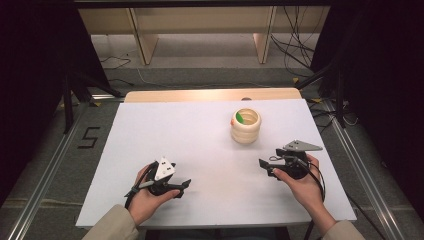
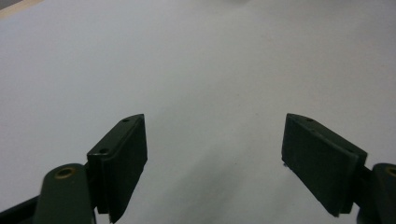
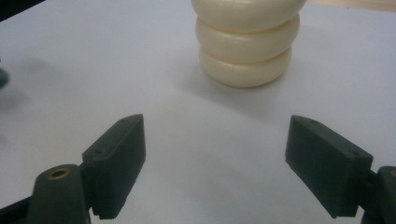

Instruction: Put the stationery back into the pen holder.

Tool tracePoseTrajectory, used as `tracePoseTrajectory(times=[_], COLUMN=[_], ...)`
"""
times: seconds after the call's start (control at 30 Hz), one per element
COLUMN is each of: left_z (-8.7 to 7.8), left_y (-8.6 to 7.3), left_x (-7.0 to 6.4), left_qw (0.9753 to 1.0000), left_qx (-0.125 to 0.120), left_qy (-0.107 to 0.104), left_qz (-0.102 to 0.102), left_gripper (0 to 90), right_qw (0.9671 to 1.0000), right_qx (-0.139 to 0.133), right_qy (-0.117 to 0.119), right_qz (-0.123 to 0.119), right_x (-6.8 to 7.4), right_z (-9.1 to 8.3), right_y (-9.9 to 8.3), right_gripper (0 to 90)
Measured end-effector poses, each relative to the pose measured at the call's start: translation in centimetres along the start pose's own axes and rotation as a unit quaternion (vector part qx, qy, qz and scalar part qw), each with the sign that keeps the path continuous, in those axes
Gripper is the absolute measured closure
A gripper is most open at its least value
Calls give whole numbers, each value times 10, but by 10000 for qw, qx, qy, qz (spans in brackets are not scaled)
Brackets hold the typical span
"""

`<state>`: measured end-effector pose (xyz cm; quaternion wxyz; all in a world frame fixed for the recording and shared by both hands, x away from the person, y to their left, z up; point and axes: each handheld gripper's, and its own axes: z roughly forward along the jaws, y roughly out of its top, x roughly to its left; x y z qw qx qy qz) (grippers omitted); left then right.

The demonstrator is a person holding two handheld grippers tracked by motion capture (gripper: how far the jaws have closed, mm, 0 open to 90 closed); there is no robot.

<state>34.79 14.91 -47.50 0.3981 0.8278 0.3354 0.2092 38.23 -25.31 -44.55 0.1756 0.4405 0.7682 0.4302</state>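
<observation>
High view: white table [image 1: 165, 130]; cream ribbed cup [image 1: 245, 126], a stack of three rings with something green inside its rim, upright toward the far right. Left gripper [image 1: 176, 187] near the front edge, well apart from the cup. Right gripper [image 1: 267, 167] near it, not touching.

Left gripper view: left gripper [image 2: 214, 163], jaws spread wide over bare table, nothing between them.

Right gripper view: right gripper [image 3: 215, 165], jaws wide apart, empty; cup [image 3: 246, 44] ahead, apart from them.

Progress, as I judge: nothing grasped; all handling left.
</observation>
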Motion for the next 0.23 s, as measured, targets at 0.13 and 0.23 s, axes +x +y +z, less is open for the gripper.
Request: tracePoseTrajectory(times=[0.13,0.23], left_z=[0,0], left_y=[0,1], left_x=[0,-2], left_qw=[10000,10000], left_qx=[-3,-15], left_qy=[-17,-47], left_qz=[18,2], left_gripper=[224,223], right_qw=[10000,10000], right_qx=[29,36], right_qy=[26,43], right_qz=[13,23], right_x=[0,0], right_z=[-2,-3], right_y=[-6,-10], right_gripper=[210,209])
